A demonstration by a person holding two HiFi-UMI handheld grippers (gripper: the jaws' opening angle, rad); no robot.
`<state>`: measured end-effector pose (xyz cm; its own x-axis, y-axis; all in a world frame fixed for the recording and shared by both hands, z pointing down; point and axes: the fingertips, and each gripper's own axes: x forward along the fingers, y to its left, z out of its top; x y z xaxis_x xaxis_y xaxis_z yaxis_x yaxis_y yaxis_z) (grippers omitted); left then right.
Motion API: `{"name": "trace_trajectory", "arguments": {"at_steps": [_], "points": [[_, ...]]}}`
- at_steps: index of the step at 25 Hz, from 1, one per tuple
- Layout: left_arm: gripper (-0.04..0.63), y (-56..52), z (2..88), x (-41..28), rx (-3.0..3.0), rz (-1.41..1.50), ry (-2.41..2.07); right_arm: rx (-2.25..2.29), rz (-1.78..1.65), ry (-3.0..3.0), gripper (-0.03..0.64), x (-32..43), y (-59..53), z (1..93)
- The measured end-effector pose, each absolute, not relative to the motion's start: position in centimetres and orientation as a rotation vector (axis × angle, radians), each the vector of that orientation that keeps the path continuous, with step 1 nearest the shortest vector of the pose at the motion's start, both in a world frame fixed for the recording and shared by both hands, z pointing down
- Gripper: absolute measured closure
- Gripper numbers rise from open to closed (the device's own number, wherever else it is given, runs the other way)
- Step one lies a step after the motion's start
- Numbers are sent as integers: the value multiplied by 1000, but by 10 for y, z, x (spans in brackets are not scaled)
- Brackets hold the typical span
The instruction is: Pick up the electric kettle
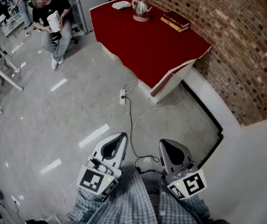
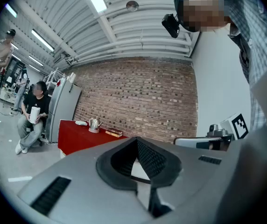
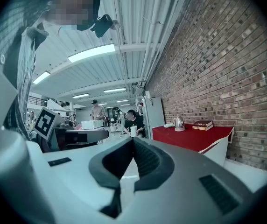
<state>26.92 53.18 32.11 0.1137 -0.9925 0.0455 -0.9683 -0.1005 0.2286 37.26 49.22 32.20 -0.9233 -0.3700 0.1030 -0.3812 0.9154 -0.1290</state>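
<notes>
Left tool (image 1: 121, 136) has its jaws together with nothing between them. Right tool (image 1: 164, 144) is the same, jaws together and empty. Both are held low in front of the wearer's plaid shirt (image 1: 124, 204), side by side but not touching, pointing roughly level out over the floor (image 1: 54, 125).

Kettle (image 1: 141, 8) is well apart from both tools, near the far end of the surface (image 1: 147, 50). That surface has a red cloth over it and stands along the brick wall (image 1: 245, 45). Kettle is silver and sits upright on its base. White flat thing (image 1: 121, 5) lies just beside the kettle on the left in the head view. Stacked books (image 1: 175, 21) lie near it on the right, closer to the wall.

At the near corner the cloth hangs loose and the white side underneath shows. Power strip (image 1: 122, 96) lies on the floor near that end, and a cable (image 1: 131, 125) runs from it toward the tools. Seated person (image 1: 54, 22) is off to the left of the surface's far end, holding something white.
</notes>
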Motion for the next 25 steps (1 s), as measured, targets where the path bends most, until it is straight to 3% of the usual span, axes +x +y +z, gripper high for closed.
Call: {"name": "trace_trajectory", "arguments": {"at_steps": [25], "points": [[588, 576, 324, 255, 2217, -164, -1933, 749, 194, -2949, 610, 377, 527, 325]]}}
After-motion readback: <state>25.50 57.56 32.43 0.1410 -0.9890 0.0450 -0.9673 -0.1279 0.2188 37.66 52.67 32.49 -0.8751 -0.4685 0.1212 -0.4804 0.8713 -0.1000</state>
